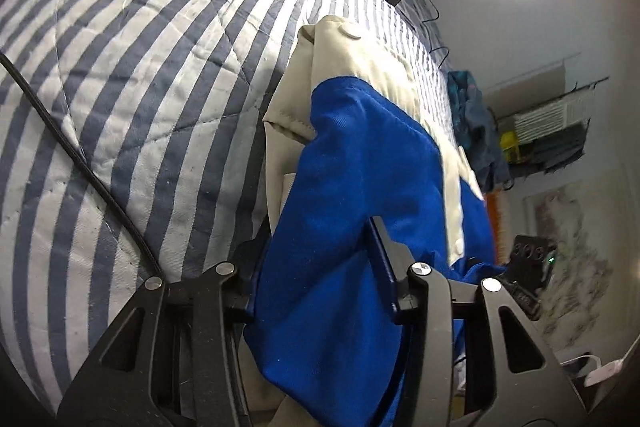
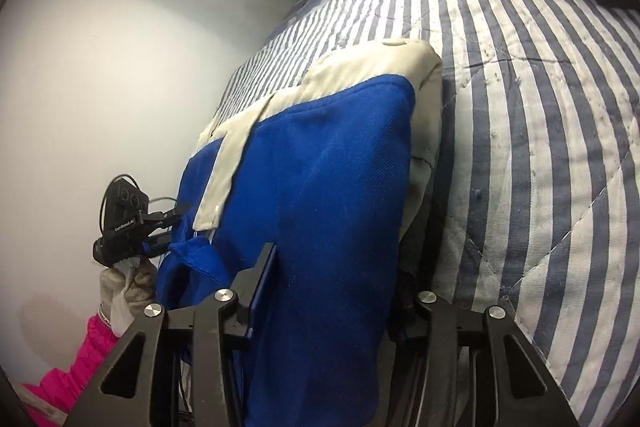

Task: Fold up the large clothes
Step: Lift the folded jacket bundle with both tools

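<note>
Left wrist view, left gripper [image 1: 320, 291]: we see its fingers clamped on a fold of the garment [image 1: 360, 163], blue cloth bunched between them.
Left wrist view, garment: blue with cream panels and a cream button, stretched away from us over the striped quilt [image 1: 140, 47].
Right wrist view, right gripper [image 2: 332, 291]: we see it clenched on the blue edge of the same garment [image 2: 320, 163].
Right wrist view, garment: lifted at our end, its cream end resting on the quilt [image 2: 540, 107]; the left gripper [image 2: 168, 223] grips the other corner.
</note>
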A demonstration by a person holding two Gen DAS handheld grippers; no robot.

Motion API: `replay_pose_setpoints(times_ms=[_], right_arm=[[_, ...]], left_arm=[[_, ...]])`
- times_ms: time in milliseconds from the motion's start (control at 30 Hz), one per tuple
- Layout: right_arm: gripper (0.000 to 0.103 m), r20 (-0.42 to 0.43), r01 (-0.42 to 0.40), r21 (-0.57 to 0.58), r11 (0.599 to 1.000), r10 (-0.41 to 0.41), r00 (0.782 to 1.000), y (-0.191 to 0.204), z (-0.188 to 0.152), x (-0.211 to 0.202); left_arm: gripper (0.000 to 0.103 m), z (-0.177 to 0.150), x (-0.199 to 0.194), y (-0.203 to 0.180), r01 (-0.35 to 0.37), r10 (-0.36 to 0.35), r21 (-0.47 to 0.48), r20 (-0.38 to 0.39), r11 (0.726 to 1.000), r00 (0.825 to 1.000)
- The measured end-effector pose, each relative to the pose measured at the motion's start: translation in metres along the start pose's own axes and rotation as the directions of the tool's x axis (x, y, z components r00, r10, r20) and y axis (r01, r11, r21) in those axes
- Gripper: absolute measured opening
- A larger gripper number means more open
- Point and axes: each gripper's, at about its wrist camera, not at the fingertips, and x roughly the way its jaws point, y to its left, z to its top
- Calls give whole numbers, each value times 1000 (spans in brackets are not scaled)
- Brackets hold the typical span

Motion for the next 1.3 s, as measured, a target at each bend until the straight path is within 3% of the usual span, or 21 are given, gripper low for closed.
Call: replay_pose_setpoints(times_ms=[33, 67, 167, 200, 300, 433, 600, 900, 967, 1067, 1100, 1133, 1167, 1200, 1300], right_arm=[[51, -4, 6, 0, 1000, -6, 1000, -1, 0, 0], [60, -10, 10, 12, 1000, -10, 1000, -3, 0, 2], [62, -11, 13, 41, 999, -13, 1000, -2, -1, 9], [58, -8, 31, 24, 999, -31, 1000, 3, -1, 10], [41, -3, 69, -15, 998, -69, 998, 15, -2, 8], [30, 16, 120, -85, 989, -119, 993, 37, -3, -3], [26, 41, 200, -170, 965, -196, 980, 68, -4, -10], [25, 48, 245, -231, 941, -241, 969, 91, -29, -34], [25, 40, 250, -214, 944, -247, 968, 83, -34, -34], [25, 27, 246, -164, 955, -245, 969, 72, -43, -32], [25, 29, 246, -153, 957, -244, 969, 71, -42, -31], [25, 28, 248, -146, 958, -247, 969, 70, -42, -30], [25, 25, 251, -144, 957, -250, 968, 69, -42, -30], [25, 22, 255, -144, 956, -254, 967, 69, -41, -28], [25, 25, 269, -161, 950, -268, 963, 74, -42, -28]], left_arm=[[61, 0, 2, 0, -23, 23, -9, 4, 1000, 1000], [66, 1, 6, 2, -46, 46, -23, 6, 999, 999], [66, 1, 10, 1, -37, 37, -29, 16, 999, 999], [53, 1, 10, -3, -40, 41, -14, 17, 999, 999], [44, -2, 9, -20, -93, 92, 23, 36, 995, 995], [28, -6, -1, -34, -113, 110, 48, 64, 992, 992], [22, -15, -20, -48, -104, 99, 65, 86, 992, 991], [20, -48, -24, -64, -112, 106, 111, 59, 988, 993], [23, -53, -16, -58, -149, 143, 102, 62, 984, 988], [64, -54, -2, -39, -191, 190, 21, 38, 981, 981], [73, -55, 1, -34, -183, 183, -7, 29, 983, 983], [73, -55, 3, -28, -149, 150, -25, 36, 988, 988], [71, -55, 4, -25, -126, 128, -28, 45, 992, 991], [50, -54, 4, -25, -95, 96, -23, 43, 995, 994], [29, -54, -1, -40, -103, 103, 2, 52, 995, 993]])
